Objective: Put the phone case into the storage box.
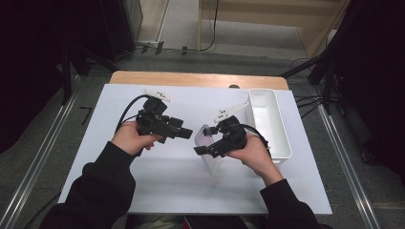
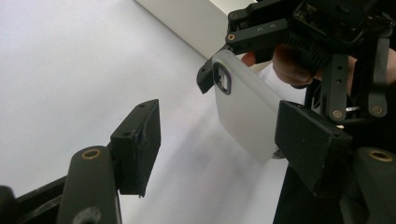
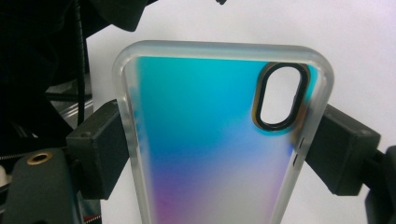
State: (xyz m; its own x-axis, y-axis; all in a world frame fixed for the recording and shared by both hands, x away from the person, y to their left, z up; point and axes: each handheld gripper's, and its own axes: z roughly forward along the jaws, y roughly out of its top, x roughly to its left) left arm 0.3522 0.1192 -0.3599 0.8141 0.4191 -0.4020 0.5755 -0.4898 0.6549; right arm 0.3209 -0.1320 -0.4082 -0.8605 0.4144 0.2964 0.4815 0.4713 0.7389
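Right gripper [image 1: 206, 149] is clamping a phone case [image 1: 210, 150] by its two long edges, one jaw pressing on each side, as the right gripper view is showing clearly. That phone case [image 3: 210, 154] is translucent with a frosted rim, it is shining blue and a little purple inside, and its oval camera hole with a black ring is sitting at about 1 o'clock of the case in that view. In the high view the case is hanging near the middle of the white table [image 1: 167, 186], a little to 3 o'clock from the centre, and whether its lower end is touching the table I cannot tell.

Left gripper [image 1: 184, 133] is pointing towards 3 o'clock at the case, with its jaws standing apart and gripping nothing. In the left gripper view the case [image 2: 247, 116] is showing just beyond the jaws, with one corner beside the far jaw, and no pad is pressing on it.

At 3 o'clock of the right hand [image 1: 255, 155] a white rectangular bin [image 1: 282, 129] is standing on the table, close to the table's right edge.
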